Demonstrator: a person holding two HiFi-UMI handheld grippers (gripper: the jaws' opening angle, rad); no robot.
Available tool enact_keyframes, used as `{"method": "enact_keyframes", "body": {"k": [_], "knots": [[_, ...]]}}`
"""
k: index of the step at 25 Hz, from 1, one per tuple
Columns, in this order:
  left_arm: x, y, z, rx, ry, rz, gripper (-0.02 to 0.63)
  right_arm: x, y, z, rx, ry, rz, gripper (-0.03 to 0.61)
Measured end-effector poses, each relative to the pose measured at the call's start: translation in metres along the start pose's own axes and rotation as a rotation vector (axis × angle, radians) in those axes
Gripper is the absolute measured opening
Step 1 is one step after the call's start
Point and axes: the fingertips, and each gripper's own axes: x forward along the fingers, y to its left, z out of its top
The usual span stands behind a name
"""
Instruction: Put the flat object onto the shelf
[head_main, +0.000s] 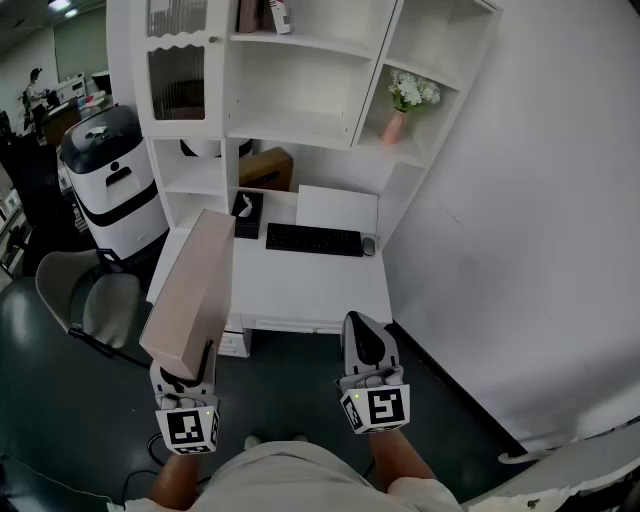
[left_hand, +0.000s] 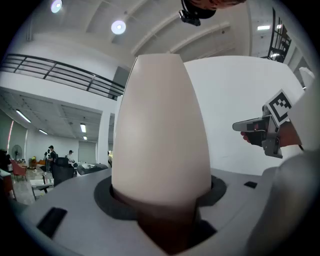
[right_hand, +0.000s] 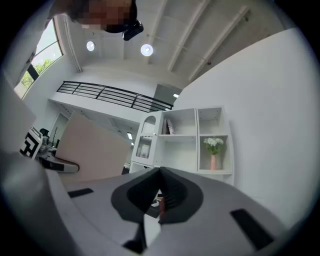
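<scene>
Beige flat box (head_main: 195, 290) gripped at one end by the left tool (head_main: 186, 378), short of the shelf unit (head_main: 300, 110)

Jaws of the left tool stand partly apart and press on the near end of the flat box; its own view shows the box (left_hand: 160, 125) wedged between them (left_hand: 162, 200) and running straight out along them, filling the middle of the picture. From the head view the box reaches away from the person toward the left front corner of the white surface (head_main: 300, 290), held in the air and touching neither the surface nor the shelf unit.

Just to the right, the right tool (head_main: 362, 325) is level with the left one, its jaws pressed together on nothing (right_hand: 161, 195). Its view catches the box (right_hand: 95, 150) and the left tool (right_hand: 50, 162) at its left, apart from it.

Beyond both tools the surface carries a black keyboard (head_main: 314, 239), a mouse (head_main: 369, 245) and a dark tissue box (head_main: 247, 208). The shelf unit rises behind it, with a pink vase of white flowers (head_main: 397, 125) in a right-hand compartment. A grey chair (head_main: 95, 300) stands to the left of the surface
</scene>
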Motion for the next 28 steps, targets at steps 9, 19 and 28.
{"method": "enact_keyframes", "body": {"k": [9,19,28], "knots": [[0.001,-0.007,-0.004,0.015,0.010,-0.012,0.278,-0.005,-0.004,-0.001,0.003,0.005,0.002,0.002],[0.004,-0.013,0.001,0.010,0.013,-0.012,0.278,-0.011,-0.009,-0.001,0.027,-0.013,0.011,0.003],[0.011,-0.023,0.003,0.020,0.020,0.006,0.278,-0.012,-0.018,-0.005,0.035,-0.027,0.047,0.006]]}}
